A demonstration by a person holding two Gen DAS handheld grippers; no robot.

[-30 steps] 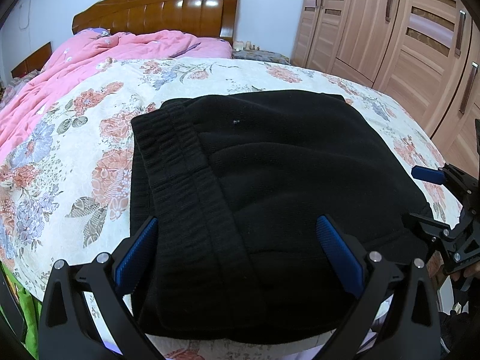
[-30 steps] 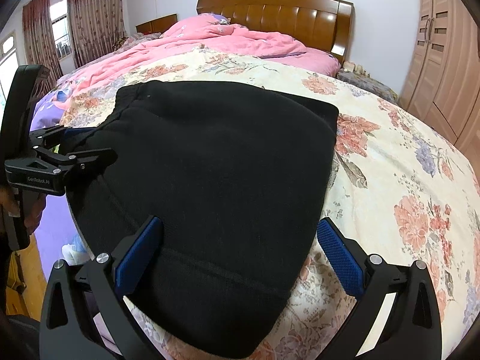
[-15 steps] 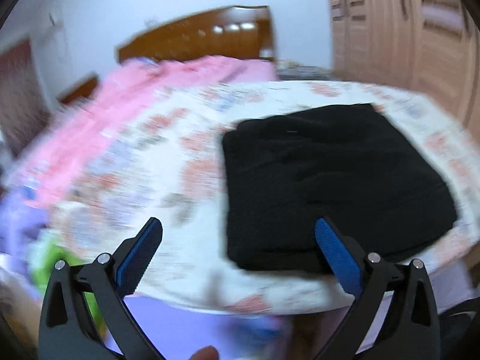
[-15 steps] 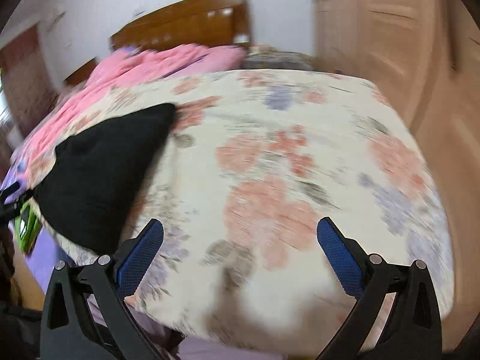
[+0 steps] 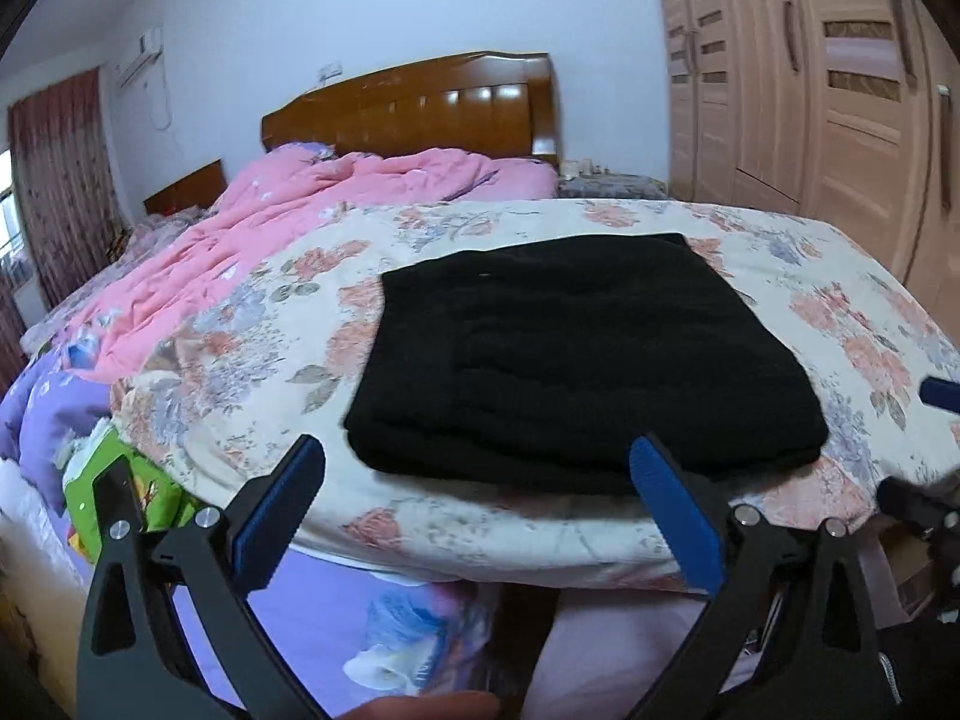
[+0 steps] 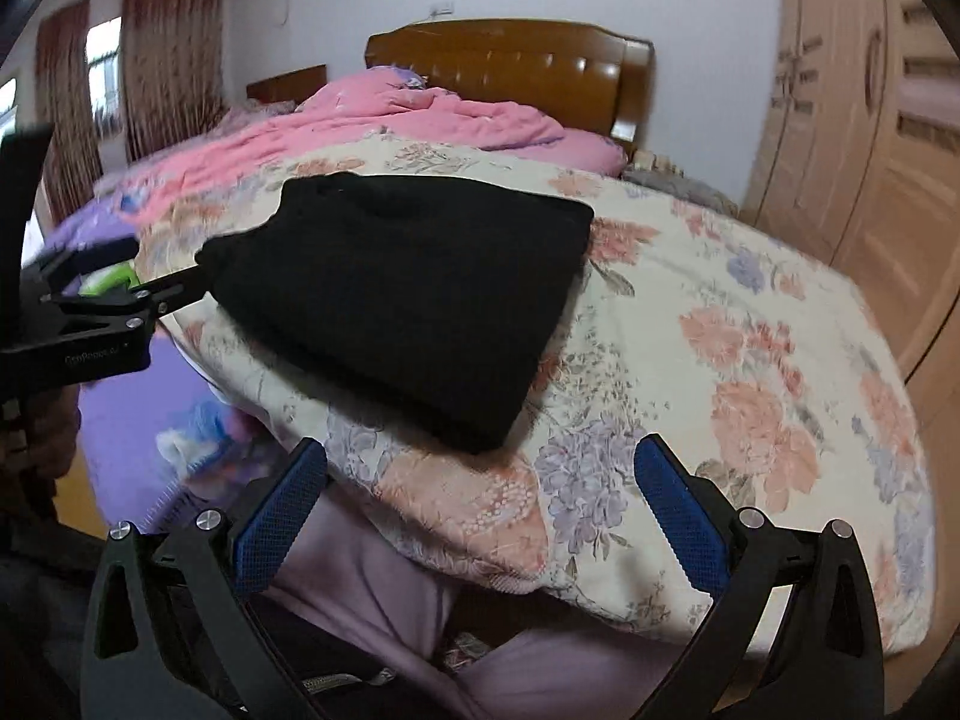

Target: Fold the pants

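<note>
The black pants point(image 5: 576, 360) lie folded into a compact rectangle on the floral bedspread point(image 5: 240, 360), near the foot edge of the bed. They also show in the right wrist view point(image 6: 408, 294). My left gripper point(image 5: 474, 510) is open and empty, held back from the bed edge, below and in front of the pants. My right gripper point(image 6: 480, 504) is open and empty, off the bed's foot edge to the right of the pants. Neither touches the fabric. The left gripper shows at the left of the right wrist view point(image 6: 102, 300).
A pink quilt point(image 5: 288, 228) is bunched toward the wooden headboard point(image 5: 420, 108). A wardrobe point(image 5: 828, 90) stands along the right wall. Purple sheet point(image 5: 312, 618) hangs off the bed's foot. Green and white items point(image 5: 114, 480) lie low at the left. Curtains point(image 6: 162, 78) hang at the far left.
Both grippers have pulled back from over the pants to beyond the bed's foot edge. The views swung sideways and back. The pants stay folded and still.
</note>
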